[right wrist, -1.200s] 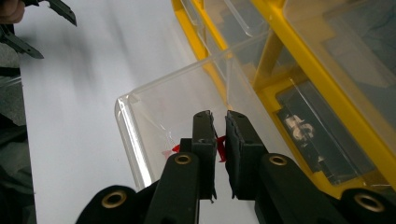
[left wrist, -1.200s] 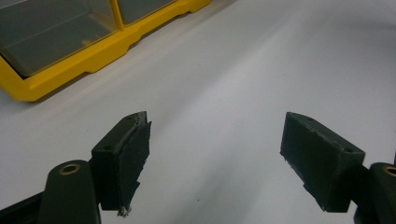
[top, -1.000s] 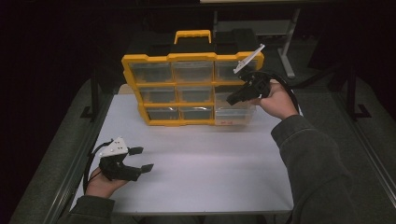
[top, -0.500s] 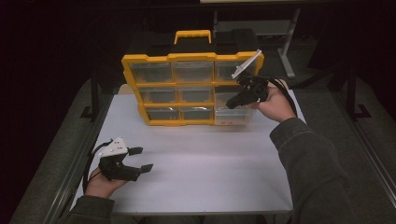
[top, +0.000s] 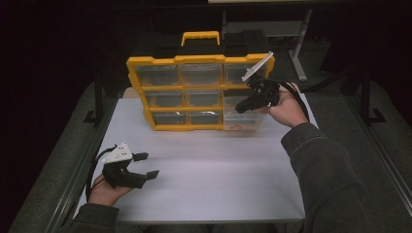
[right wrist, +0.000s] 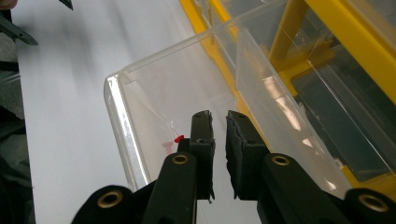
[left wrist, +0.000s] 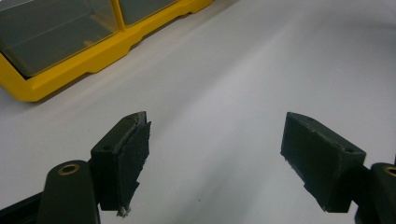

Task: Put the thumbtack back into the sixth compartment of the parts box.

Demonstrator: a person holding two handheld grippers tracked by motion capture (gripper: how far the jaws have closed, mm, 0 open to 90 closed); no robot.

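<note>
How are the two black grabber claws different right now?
The left gripper has its jaws spread wide with nothing between them; the right gripper has its jaws nearly together. The left gripper sits low over the white table; the right gripper reaches into a pulled-out clear plastic drawer of the yellow organiser case. Both are hand-held with black jaws.

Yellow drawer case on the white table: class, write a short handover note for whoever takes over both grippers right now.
Left gripper: jaws wide open, empty, low over the near left of the table.
Right gripper: jaws nearly shut with a thin gap, nothing seen between them, pointing into the clear drawer.
Things: the yellow case stands upright at the far edge. Its bottom right drawer is pulled out, and a small red piece lies inside.
Done: drawer opened.
Left: probably lift the red piece out or close the drawer.
</note>
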